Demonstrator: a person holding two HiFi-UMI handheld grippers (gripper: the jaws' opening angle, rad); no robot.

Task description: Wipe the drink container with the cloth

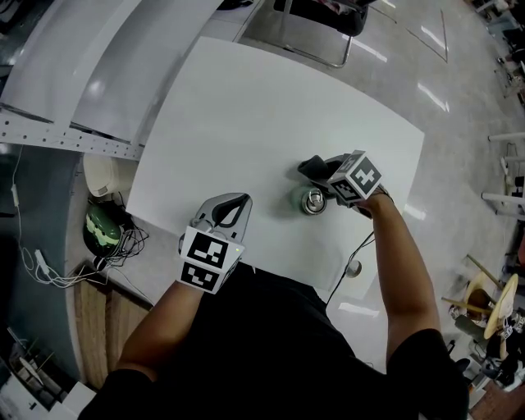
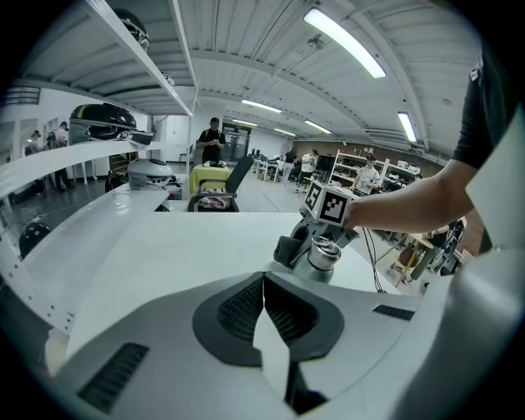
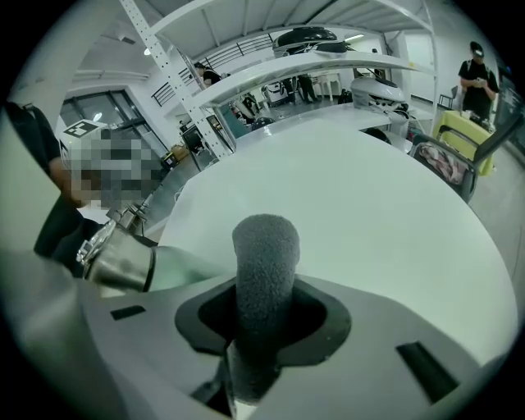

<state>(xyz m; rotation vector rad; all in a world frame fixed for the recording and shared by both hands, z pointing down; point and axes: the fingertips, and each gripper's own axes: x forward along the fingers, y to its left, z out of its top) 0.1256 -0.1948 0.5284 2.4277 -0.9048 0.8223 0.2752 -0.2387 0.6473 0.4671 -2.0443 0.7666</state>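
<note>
A metal drink can [image 1: 312,200] stands upright near the right edge of the white table [image 1: 246,115]. My right gripper [image 1: 318,171] is shut on a dark grey rolled cloth [image 1: 310,167], just beyond the can. In the right gripper view the cloth [image 3: 264,279] sticks up between the jaws, with the can [image 3: 119,256] close at the left. My left gripper [image 1: 238,200] hovers over the table's near edge, left of the can, shut with nothing in it. From the left gripper view, the can [image 2: 320,259] is ahead, with the cloth [image 2: 287,249] beside it.
A chair [image 1: 316,25] stands past the table's far edge. White shelving [image 1: 74,74] runs along the left, with a green helmet [image 1: 102,226] and cables [image 1: 49,267] on the floor below it. People stand far off in the hall.
</note>
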